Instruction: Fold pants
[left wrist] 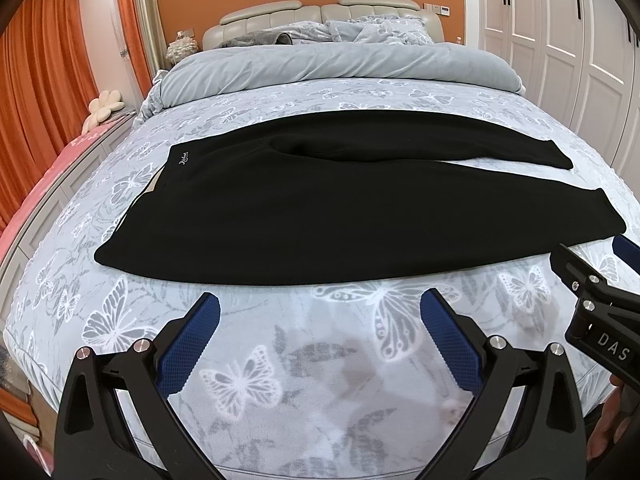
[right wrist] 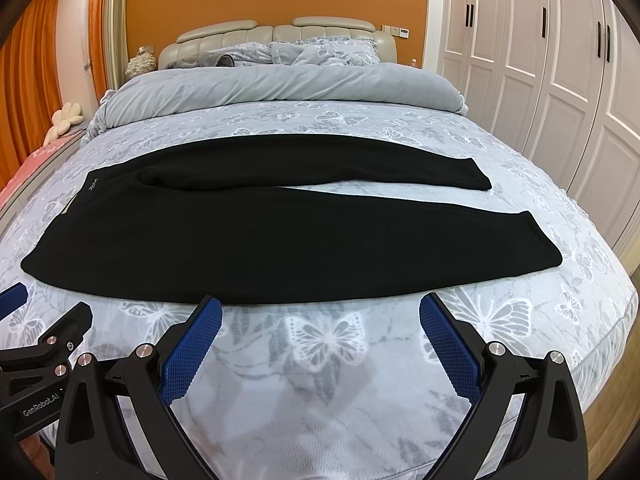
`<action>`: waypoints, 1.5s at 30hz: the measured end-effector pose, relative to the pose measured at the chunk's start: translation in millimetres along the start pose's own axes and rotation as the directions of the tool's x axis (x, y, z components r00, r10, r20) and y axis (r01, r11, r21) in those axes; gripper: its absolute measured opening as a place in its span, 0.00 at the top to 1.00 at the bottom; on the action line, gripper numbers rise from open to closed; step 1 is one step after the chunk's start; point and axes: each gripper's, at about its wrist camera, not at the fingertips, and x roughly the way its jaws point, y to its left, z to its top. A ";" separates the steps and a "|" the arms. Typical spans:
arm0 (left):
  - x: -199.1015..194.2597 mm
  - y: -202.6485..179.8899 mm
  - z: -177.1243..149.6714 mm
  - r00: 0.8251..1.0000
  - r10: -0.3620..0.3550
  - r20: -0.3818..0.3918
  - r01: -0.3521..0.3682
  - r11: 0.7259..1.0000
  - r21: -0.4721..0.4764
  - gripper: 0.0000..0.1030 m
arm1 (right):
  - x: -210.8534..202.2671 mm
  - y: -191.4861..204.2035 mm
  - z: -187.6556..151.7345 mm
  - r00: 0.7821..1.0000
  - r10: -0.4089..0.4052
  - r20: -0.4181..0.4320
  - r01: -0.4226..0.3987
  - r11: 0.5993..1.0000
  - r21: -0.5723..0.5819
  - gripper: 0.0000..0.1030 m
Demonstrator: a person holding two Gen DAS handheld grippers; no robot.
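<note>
Black pants (left wrist: 304,208) lie flat across the bed, waistband at the left, both legs stretching right with a gap between them. They also show in the right wrist view (right wrist: 200,232). My left gripper (left wrist: 320,308) is open and empty, hovering just in front of the pants' near edge. My right gripper (right wrist: 320,312) is open and empty, also just in front of the near edge, further right. Each gripper shows at the edge of the other's view: the right one (left wrist: 592,288), the left one (right wrist: 40,320).
The bed (left wrist: 320,380) has a grey butterfly-print cover. A rolled grey duvet (left wrist: 340,64) and pillows lie at the head. Orange curtains (left wrist: 40,100) stand to the left, white wardrobe doors (right wrist: 540,80) to the right.
</note>
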 end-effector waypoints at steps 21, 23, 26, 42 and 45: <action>-0.4 -0.4 0.1 1.000 0.000 -0.001 0.000 1.000 0.001 0.05 | 0.0 0.8 -0.7 1.000 0.002 0.001 -0.002 1.000 0.001 0.05; -0.2 -0.4 0.2 1.000 -0.003 -0.002 0.003 1.000 0.001 0.05 | 0.2 0.7 -0.7 1.000 0.001 0.000 -0.001 1.000 0.000 0.05; -0.1 -0.4 0.2 1.000 -0.001 -0.002 0.001 1.000 0.002 0.05 | 2.0 2.3 -0.9 1.000 0.002 -0.001 -0.002 1.000 0.001 0.05; 9.0 6.1 0.5 0.999 -0.025 -0.025 0.025 1.000 -0.013 0.05 | 13.3 10.0 -7.6 1.000 0.016 -0.018 -0.016 1.000 0.010 0.05; 11.6 16.3 12.1 0.996 -0.083 -0.023 0.082 0.996 -0.038 0.05 | 19.6 2.4 0.9 0.998 0.050 -0.043 -0.049 0.999 0.017 0.05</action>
